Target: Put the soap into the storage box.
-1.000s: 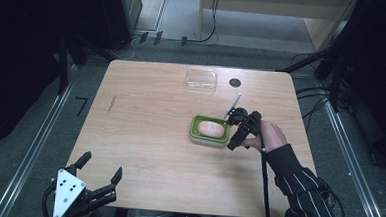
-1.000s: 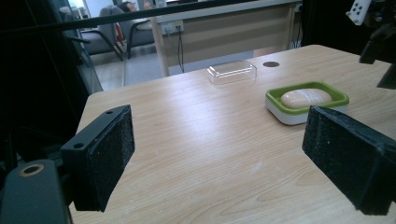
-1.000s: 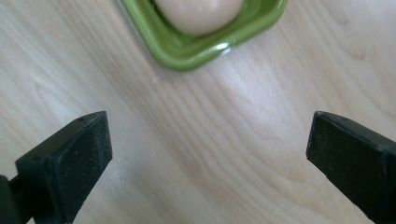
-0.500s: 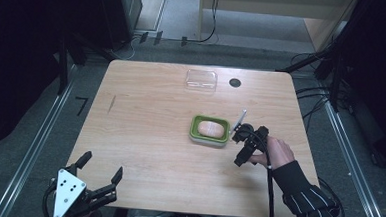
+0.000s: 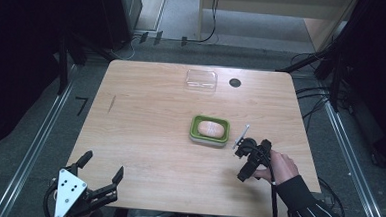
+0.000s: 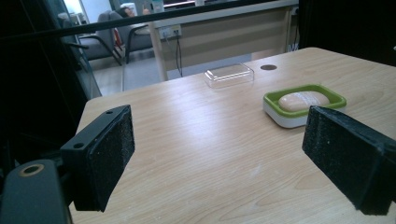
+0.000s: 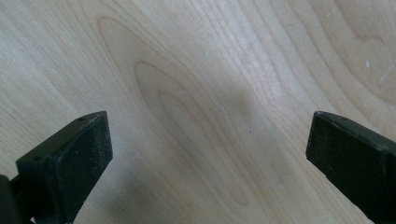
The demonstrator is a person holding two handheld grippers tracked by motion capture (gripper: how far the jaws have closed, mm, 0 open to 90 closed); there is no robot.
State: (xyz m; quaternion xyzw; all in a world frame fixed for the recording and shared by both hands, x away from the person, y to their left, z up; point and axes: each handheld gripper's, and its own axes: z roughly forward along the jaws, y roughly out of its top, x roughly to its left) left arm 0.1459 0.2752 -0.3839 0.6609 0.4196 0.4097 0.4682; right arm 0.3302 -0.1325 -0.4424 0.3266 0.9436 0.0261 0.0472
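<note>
A: So, count it off, biggest first.

B: One table, pale wood. Two grippers. One green dish with one bar of soap lying in it. One clear lid near the far edge, and one small dark hole just beside that lid.

A: Where is the dish against the right gripper?

B: In the high view the right gripper sits near the dish, on its near right, apart from it and not touching. A hand holds it from behind. Its jaws are spread wide with nothing between them; the right gripper view looks straight down on bare wood grain between the two black pads.

A: And the left one?

B: The left gripper is at the near left corner of the table, well apart from the dish. Its jaws are also spread, holding nothing. In the left gripper view the dish lies ahead and to the right, just beyond the right pad, with the soap resting flat inside and the lid farther back.

A: So where does the dish stand on the table?

B: Right of centre, upright, with the lid well apart from it.
</note>
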